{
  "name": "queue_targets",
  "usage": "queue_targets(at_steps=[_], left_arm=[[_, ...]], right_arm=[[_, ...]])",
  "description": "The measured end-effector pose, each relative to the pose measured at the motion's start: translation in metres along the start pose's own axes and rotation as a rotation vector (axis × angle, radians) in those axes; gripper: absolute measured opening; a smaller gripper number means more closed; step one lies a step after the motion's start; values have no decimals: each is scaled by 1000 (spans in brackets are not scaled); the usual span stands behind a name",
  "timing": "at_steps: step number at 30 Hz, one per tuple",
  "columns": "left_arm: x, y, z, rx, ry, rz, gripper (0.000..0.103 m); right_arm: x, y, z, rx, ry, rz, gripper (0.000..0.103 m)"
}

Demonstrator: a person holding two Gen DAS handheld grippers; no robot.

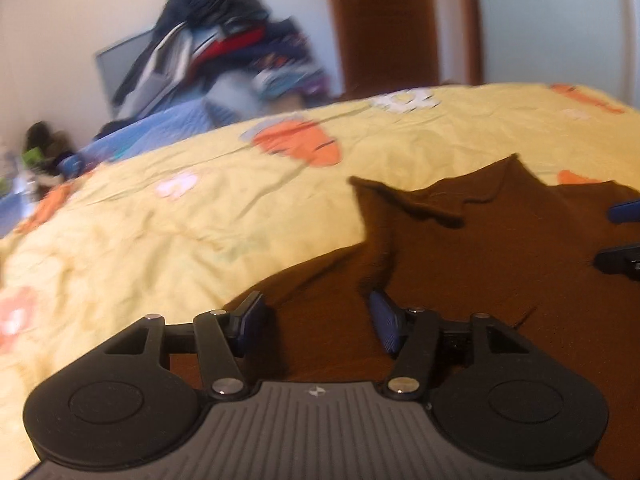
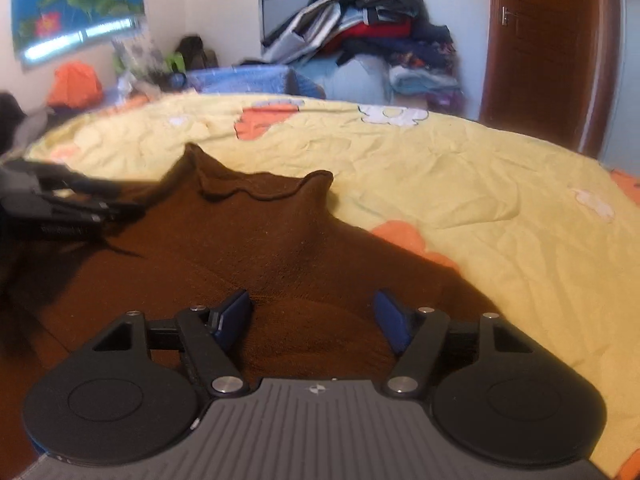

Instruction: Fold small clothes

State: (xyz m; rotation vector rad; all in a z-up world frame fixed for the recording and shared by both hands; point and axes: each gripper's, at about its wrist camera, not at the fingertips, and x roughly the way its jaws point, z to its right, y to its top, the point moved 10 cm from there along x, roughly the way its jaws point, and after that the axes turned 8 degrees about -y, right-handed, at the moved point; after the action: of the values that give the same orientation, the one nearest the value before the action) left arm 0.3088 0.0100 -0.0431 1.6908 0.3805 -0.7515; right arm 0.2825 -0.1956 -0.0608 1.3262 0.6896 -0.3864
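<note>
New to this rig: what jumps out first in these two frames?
The brown garment spread on the yellow bedspread with orange and white flower prints, right in front of both cameras. Each hand-held gripper hangs over it with jaws apart and nothing between the pads: left, right. Behind the bed, a tall heap of clothes stands against the wall, beside a brown door.

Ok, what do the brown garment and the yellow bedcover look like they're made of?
Brown garment: seems a soft knit, matte and slightly fuzzy, with a wavy, rolled edge at the far end. Yellow bedcover: looks like thin woven cotton, matte, finely creased all over, printed with orange and white shapes. Blur leaves both uncertain.
</note>
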Motion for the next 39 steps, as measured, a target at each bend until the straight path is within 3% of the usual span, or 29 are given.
queue_targets(at_steps=[2, 5, 6, 7, 9, 11, 12, 14, 15, 17, 18, 20, 21, 23, 26, 28, 29, 30, 34, 37, 39], left_arm=[[-26, 0, 9, -7, -35, 42, 56], [-49, -19, 26, 10, -101, 36, 60], [-43, -33, 30, 20, -96, -6, 62], [-40, -41, 30, 24, -89, 19, 63], [-47, -44, 24, 5, -61, 33, 69], [-64, -40, 20, -69, -54, 0, 68], [-79, -38, 22, -94, -71, 24, 69], [-102, -43, 35, -92, -136, 63, 73], [-101, -52, 43, -62, -137, 27, 80], [-87, -77, 50, -13, -85, -61, 79], [-99, -78, 47, -37, -73, -17, 79], [-122, -85, 43, -121, -96, -28, 78], [-139, -88, 44, -148, -128, -5, 78], [-169, -100, 49, -158, -154, 34, 78], [-184, -128, 64, -121, -186, -17, 78], [-178, -154, 70, -91, -164, -90, 79], [-183, -158, 69, -89, -146, -44, 82], [-189, -162, 68, -105, -143, -53, 82], [-218, -179, 75, -132, -160, -106, 82], [-226, -191, 83, -98, -121, -85, 82], [-228, -196, 85, -121, -109, -79, 82]], right_arm=[[-17, 2, -3, 39, -25, -5, 72], [-43, -9, -27, 23, 62, 19, 80], [-42, -20, -31, 1, 55, -12, 83], [-32, -31, -34, -20, 38, -52, 86], [-34, -39, -31, -46, 43, 29, 89], [-43, -37, -27, -7, 12, -23, 87], [-52, -35, -28, 5, -12, -41, 83], [-74, -34, -38, -2, 21, -1, 83], [-79, -38, -44, -9, 46, 12, 89], [-59, -63, -44, -33, 7, -78, 97], [-62, -66, -43, -58, -17, -32, 98], [-77, -68, -40, 23, -23, -72, 92], [-92, -68, -42, 53, -1, -69, 86], [-128, -75, -51, 105, 75, -6, 91], [-158, -105, -68, 91, 103, 2, 94], [-155, -128, -78, 16, 76, -46, 94], [-149, -142, -80, -34, 41, -75, 97], [-153, -147, -80, -78, 6, -21, 101], [-181, -151, -74, 60, -8, -67, 100], [-184, -172, -87, 13, -1, -77, 103], [-186, -180, -90, -31, -29, -12, 103]])
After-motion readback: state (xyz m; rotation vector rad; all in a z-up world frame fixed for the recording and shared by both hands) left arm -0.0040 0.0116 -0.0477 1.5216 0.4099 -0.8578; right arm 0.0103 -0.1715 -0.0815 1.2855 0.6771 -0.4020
